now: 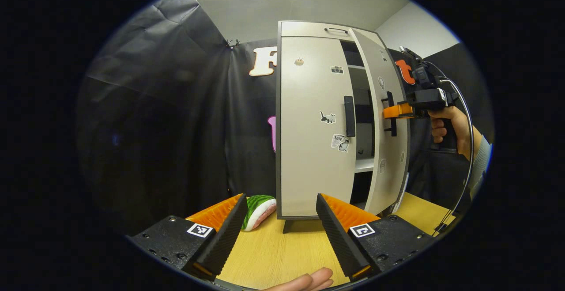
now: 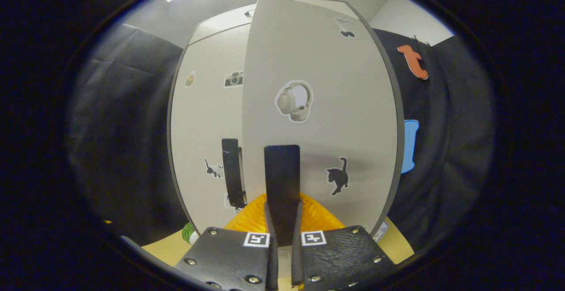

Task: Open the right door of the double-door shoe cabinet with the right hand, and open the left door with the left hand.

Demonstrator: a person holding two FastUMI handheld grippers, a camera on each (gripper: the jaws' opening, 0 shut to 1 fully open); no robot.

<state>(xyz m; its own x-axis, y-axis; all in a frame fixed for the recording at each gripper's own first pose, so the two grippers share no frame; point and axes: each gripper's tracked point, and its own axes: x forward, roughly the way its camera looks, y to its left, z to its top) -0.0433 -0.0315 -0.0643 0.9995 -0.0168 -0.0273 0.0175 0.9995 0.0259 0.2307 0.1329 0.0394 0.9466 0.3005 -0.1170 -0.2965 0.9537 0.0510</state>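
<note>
The shoe cabinet (image 1: 309, 119) is stood upright on the wooden table (image 1: 282, 251), toward its back edge, so that both doors face the person. Its right door (image 1: 384, 127) is seen swung partly outward in the left gripper view, with shelves (image 1: 364, 163) exposed in the gap beside it. The right door's handle (image 2: 281, 185) is pinched between the fingers of the right gripper (image 2: 282, 220): in the right gripper view the dark vertical bar is held pressed between the two closed fingers, evidently so that the door can be drawn round on its hinge. From the left gripper view the same gripper (image 1: 399, 111) is seen clamped at the handle (image 1: 390, 114), carried by a hand (image 1: 450, 125).

The left door (image 1: 311, 123) is judged to be shut, lying flush with the cabinet front, and its handle (image 1: 349, 116) is untouched. The left gripper (image 1: 278, 233) is held low and well back from the cabinet, over the table, with its fingers spread wide and nothing between them, presumably kept ready for the left handle once the right door is clear.

A green and white soft object (image 1: 258, 211) lies on the table just beside the cabinet's left foot; what it is cannot be told with certainty. Fingertips (image 1: 309, 280) are glimpsed at the lower edge of the left gripper view.
</note>
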